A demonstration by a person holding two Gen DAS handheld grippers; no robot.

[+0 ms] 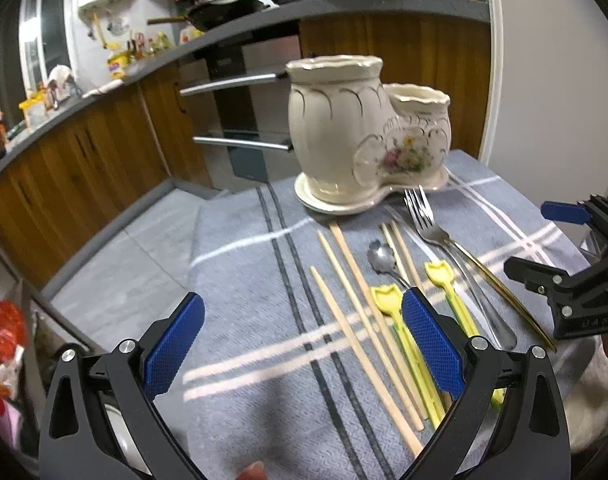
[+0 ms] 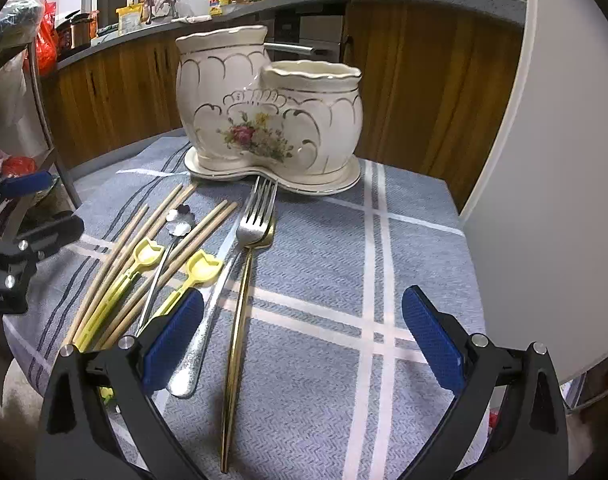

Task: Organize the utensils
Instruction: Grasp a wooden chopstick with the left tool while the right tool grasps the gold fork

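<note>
A cream ceramic utensil holder [image 1: 355, 136] [image 2: 264, 116] with two pots, one tall and one short, stands at the far side of the grey-blue striped cloth [image 1: 244, 280] [image 2: 323, 280]. In front of it lie several wooden chopsticks [image 1: 351, 320] [image 2: 116, 260], two yellow plastic picks [image 1: 387, 300] [image 2: 202, 266], a small steel spoon [image 1: 377, 258] [image 2: 180, 220], a silver fork [image 1: 423, 216] [image 2: 256, 224] and a gold-handled fork [image 1: 503, 292] [image 2: 238, 320]. My left gripper [image 1: 304, 340] hovers open over the cloth left of the utensils. My right gripper [image 2: 304, 336] is open above the fork handles, holding nothing.
Wooden kitchen cabinets and a grey countertop [image 1: 104, 92] with clutter run behind the table. A white wall panel [image 2: 543, 160] stands at the right. The floor [image 1: 144, 248] drops away past the table's left edge. Red bags [image 2: 44, 40] hang at the far left.
</note>
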